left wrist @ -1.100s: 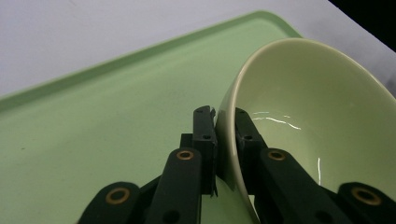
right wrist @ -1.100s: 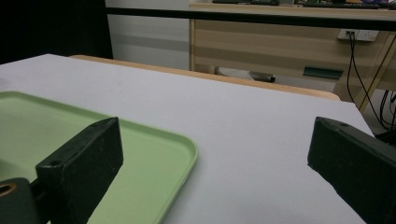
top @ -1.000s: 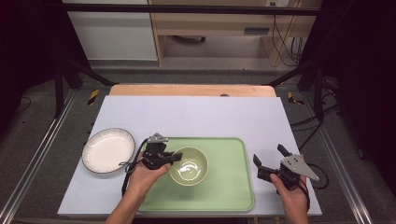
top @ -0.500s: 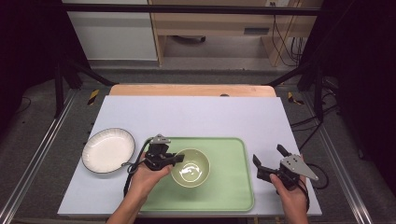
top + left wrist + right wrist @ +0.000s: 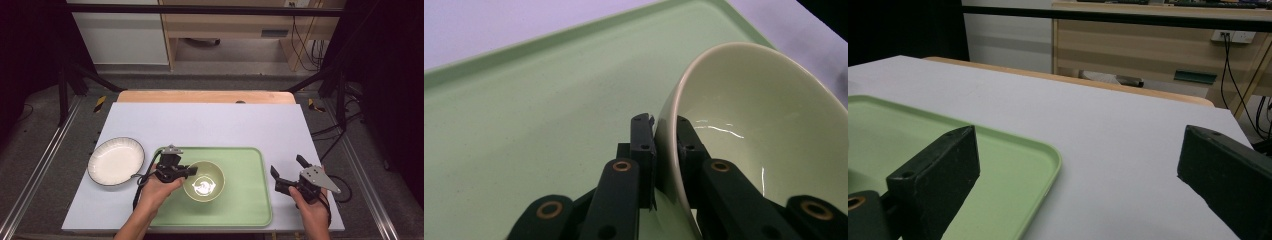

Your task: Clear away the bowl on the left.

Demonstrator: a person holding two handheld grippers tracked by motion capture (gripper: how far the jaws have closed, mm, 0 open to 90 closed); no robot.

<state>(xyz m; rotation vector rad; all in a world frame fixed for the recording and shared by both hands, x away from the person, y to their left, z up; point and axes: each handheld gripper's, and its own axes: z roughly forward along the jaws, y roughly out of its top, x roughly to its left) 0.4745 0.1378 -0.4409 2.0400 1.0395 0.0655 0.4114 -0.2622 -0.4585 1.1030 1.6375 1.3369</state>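
A pale green bowl rests on the green tray, left of the tray's middle. My left gripper is shut on the bowl's left rim. In the left gripper view the bowl has one jaw outside its wall and the other inside, both pressed to the rim, and my left gripper holds it over the tray. My right gripper stands open over the white table just right of the tray, with nothing between its jaws. Its own view has my right gripper wide open beside the tray's corner.
A white plate with a dark rim sits on the table left of the tray. The white table top stretches bare behind the tray. Black frame posts and cables stand beyond the table's edges.
The left gripper and the bowl have shifted slightly right on the tray. The right gripper has stayed in place.
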